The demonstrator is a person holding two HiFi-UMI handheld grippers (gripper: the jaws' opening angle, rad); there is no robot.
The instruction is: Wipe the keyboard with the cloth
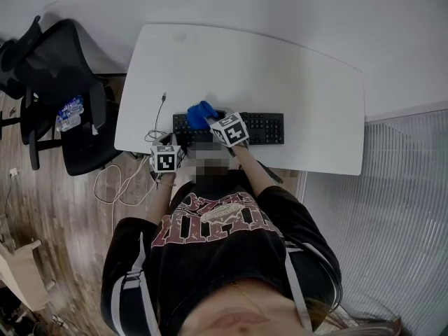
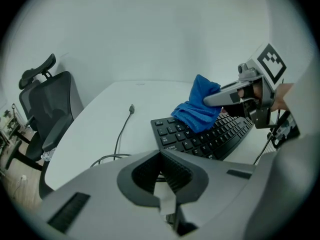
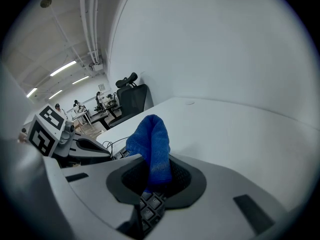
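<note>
Entry: blue cloth (image 2: pixel 197 110) on black keyboard (image 1: pixel 264 128), white table (image 1: pixel 294 75).

We are gripping the cloth in the right gripper (image 3: pixel 156 176). Its jaws are clenching one bunched end while the rest is draping onto the keys at the keyboard's left end. We are holding the left gripper (image 2: pixel 162 176) at the table's near edge, close to the keyboard's left corner but apart from it, jaws pressed together on nothing. A thin cable (image 2: pixel 122 129) is lying on the table left of the keyboard. A black office chair (image 1: pixel 66 82) is standing off the table's left side.
</note>
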